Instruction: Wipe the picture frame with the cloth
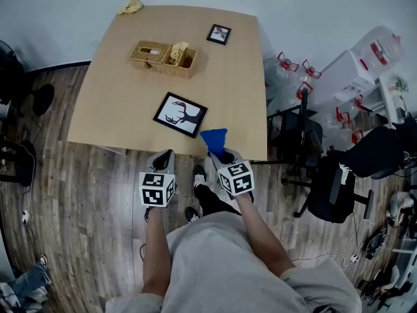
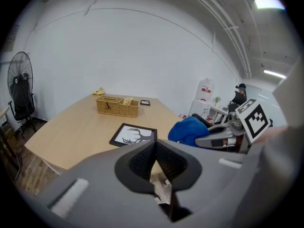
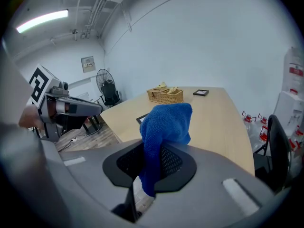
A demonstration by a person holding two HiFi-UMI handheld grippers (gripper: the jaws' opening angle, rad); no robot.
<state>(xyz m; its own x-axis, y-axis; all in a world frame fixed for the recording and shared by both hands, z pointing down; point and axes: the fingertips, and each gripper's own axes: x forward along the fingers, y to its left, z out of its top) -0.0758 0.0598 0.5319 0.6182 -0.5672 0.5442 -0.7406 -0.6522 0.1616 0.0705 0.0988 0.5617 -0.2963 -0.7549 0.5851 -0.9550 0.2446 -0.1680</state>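
A black picture frame [image 1: 180, 115] with a deer silhouette lies flat near the front of the wooden table [image 1: 117, 90]. It also shows in the left gripper view as the frame [image 2: 134, 135]. My right gripper [image 1: 220, 152] is shut on a blue cloth [image 1: 214, 139], which sticks up over the table's front edge just right of the frame. In the right gripper view the cloth [image 3: 164, 132] hangs pinched between the jaws. My left gripper [image 1: 163, 159] is shut and empty, just short of the table's front edge, below the frame.
A wicker basket [image 1: 163, 58] stands at mid-table, a small framed picture [image 1: 219, 34] behind it at the far right, a yellow cloth [image 1: 131, 6] at the far left corner. Black office chairs [image 1: 339, 181] and red-capped bottles [image 1: 290, 64] crowd the right side. A fan [image 2: 19, 91] stands at left.
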